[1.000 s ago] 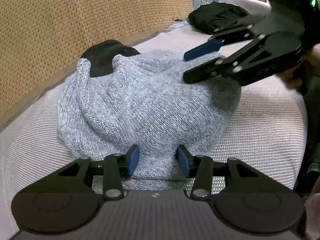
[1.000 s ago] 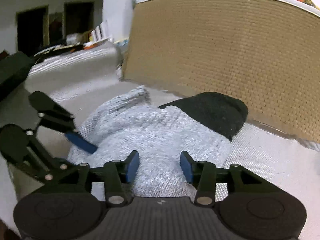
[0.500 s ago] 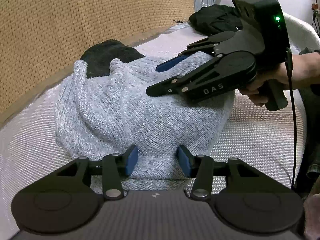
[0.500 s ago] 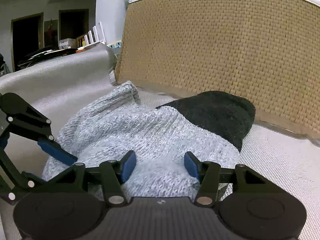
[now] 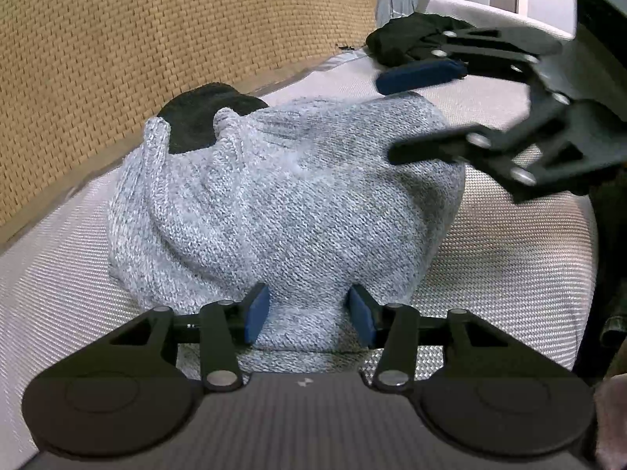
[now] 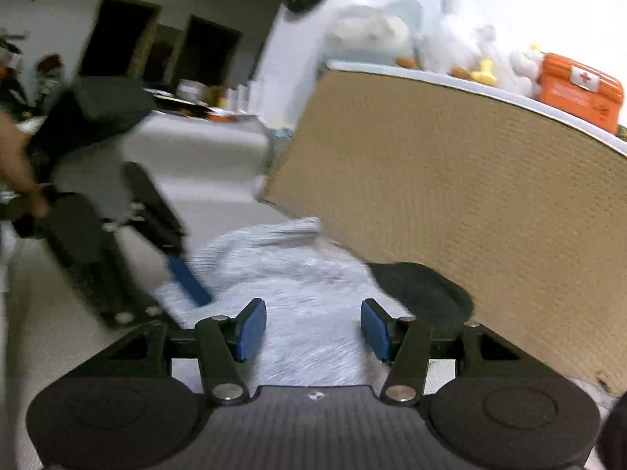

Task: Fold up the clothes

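A folded grey knit sweater (image 5: 290, 203) with a black collar part (image 5: 200, 117) lies on the pale woven cushion (image 5: 509, 250). My left gripper (image 5: 309, 315) is open, its blue pads either side of the sweater's near edge. My right gripper (image 5: 392, 117) shows at the right of the left wrist view, open and lifted above the sweater's far right side. In the blurred right wrist view the right gripper (image 6: 313, 329) is open over the sweater (image 6: 305, 293), with the left gripper (image 6: 188, 278) at the left.
A tan woven backrest (image 5: 156, 39) runs along the back. A black garment (image 5: 411, 39) lies at the far right of the cushion. An orange first-aid case (image 6: 580, 94) and soft toys sit on top of the backrest.
My right gripper has lifted off the sweater and pulled back to the right, still open. The left gripper has stayed at the sweater's near edge.
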The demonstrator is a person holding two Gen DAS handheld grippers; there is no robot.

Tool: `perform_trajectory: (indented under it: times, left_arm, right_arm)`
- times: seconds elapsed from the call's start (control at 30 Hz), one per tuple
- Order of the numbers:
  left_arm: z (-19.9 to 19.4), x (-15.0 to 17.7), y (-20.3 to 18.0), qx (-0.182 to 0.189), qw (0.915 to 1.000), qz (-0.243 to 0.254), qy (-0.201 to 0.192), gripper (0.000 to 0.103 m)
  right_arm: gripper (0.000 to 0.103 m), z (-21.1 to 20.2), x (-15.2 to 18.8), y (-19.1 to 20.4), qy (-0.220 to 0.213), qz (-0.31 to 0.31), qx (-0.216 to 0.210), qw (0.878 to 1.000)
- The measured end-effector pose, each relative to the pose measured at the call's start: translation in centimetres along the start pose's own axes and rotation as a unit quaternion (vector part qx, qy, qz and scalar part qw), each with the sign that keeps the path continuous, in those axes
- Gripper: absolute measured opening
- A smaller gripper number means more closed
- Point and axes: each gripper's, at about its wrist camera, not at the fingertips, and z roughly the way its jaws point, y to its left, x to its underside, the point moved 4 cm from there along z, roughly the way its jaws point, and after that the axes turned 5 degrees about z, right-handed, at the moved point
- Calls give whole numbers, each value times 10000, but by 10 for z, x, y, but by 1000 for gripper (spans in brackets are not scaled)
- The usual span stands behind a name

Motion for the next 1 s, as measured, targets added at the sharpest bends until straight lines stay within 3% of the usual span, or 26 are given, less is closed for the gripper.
perform_trajectory:
  times: [0.3,0.4,0.53,0.77,0.9,1.0]
  left_arm:
    - [0,3,0,31,10000,13,-48,52]
    - [1,4,0,35,10000,9,-57,52]
    - [3,4,1,44,10000,-6,-71,53]
    - [1,4,0,32,10000,-1,-53,53]
    - [-1,3,-1,30,10000,37,-47,54]
    - [-2,2,-1,29,10000,37,-51,54]
  right_arm:
    - [55,0,-6,2,227,-149,120,9996]
    - [56,-3,-7,8,507,-802,191,9953]
    - [62,-7,3,22,890,-1980,213,9759]
    - [71,-5,34,52,1119,-3653,391,9233]
    - [82,5,38,60,1106,-3714,388,9210]
    - [82,14,36,61,1139,-3609,361,9249]
